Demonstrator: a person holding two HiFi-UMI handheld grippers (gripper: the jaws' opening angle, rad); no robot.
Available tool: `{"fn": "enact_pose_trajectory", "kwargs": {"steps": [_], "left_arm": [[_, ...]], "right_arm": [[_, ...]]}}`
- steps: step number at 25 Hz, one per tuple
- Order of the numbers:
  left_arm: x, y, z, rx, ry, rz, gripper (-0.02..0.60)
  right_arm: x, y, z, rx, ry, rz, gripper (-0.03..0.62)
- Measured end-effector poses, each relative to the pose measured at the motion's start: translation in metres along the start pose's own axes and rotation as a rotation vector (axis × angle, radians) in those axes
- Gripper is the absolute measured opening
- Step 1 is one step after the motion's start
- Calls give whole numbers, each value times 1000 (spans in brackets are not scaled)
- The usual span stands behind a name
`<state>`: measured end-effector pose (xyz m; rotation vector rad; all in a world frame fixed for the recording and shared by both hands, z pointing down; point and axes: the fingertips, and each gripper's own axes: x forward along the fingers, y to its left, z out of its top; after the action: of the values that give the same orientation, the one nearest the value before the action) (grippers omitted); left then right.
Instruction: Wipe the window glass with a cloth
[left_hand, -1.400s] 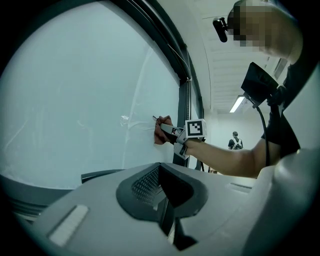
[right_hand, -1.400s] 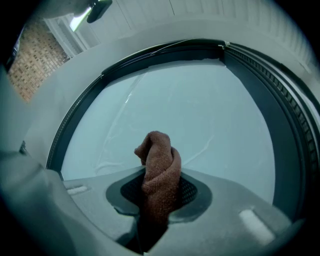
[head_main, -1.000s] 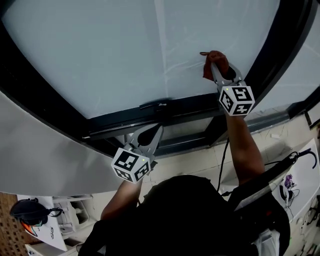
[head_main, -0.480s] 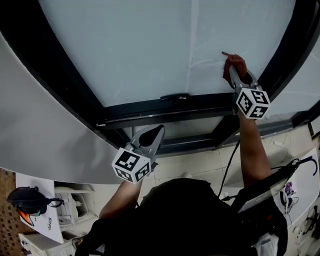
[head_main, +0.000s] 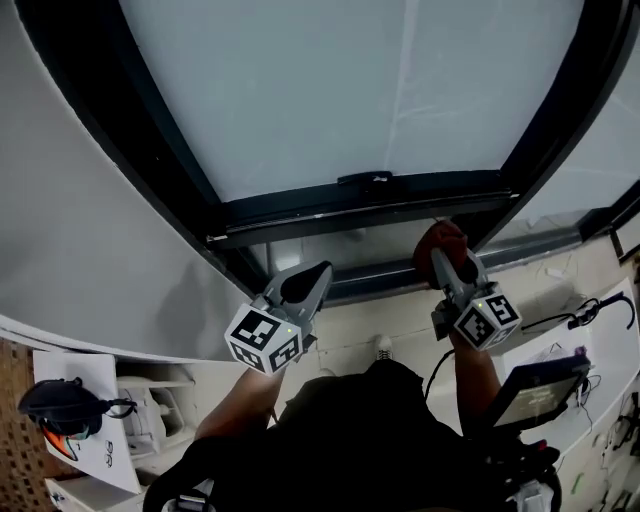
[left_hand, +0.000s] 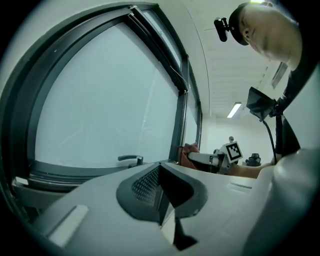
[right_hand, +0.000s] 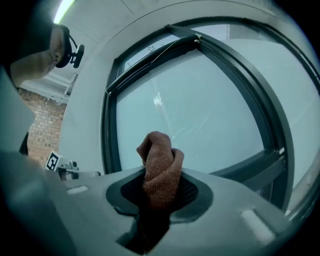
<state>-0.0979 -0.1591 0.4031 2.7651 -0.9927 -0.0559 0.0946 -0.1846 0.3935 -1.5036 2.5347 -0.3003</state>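
A large pane of frosted window glass (head_main: 340, 90) fills the upper head view, set in a dark frame (head_main: 360, 205). My right gripper (head_main: 443, 252) is shut on a bunched reddish-brown cloth (head_main: 440, 240), held below the frame's bottom rail and off the glass. In the right gripper view the cloth (right_hand: 159, 170) sticks up between the jaws with the glass (right_hand: 200, 110) beyond it. My left gripper (head_main: 308, 282) hangs low beside the frame, jaws together with nothing in them; its own view shows the shut jaws (left_hand: 161, 187) and the cloth (left_hand: 190, 150) off to the right.
A window handle (head_main: 365, 180) sits on the bottom rail. A grey wall panel (head_main: 90, 250) runs down the left. Below are a pale floor, a cable (head_main: 540, 322), papers and a headset (head_main: 60, 405) at lower left.
My right gripper has dropped with the cloth from the glass near the right frame down to below the bottom rail. The left gripper has barely moved.
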Motion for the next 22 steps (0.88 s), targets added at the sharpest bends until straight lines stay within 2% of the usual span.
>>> {"fn": "enact_pose_trajectory", "kwargs": {"steps": [4,9,12,15,22], "left_arm": [[-11,-21,-6,-11,-5,-46,17],[-15,-33,-19,-33,-5,-10,17],[-23,-50,-17,-26,-23,19,17],[-27,-76,-16,-22,-41,44,17],[-18,-162,-37,-24,-44,96,17]], "right_arm": [[-40,33,-27,36,36,-12,84],[-56,54,-47,38,94,41,84],[-71,63,-36,39,70,77,84],[-98,70,-20,-18,54,116,84],[-193,54,-9,-82,61,157,84]]}}
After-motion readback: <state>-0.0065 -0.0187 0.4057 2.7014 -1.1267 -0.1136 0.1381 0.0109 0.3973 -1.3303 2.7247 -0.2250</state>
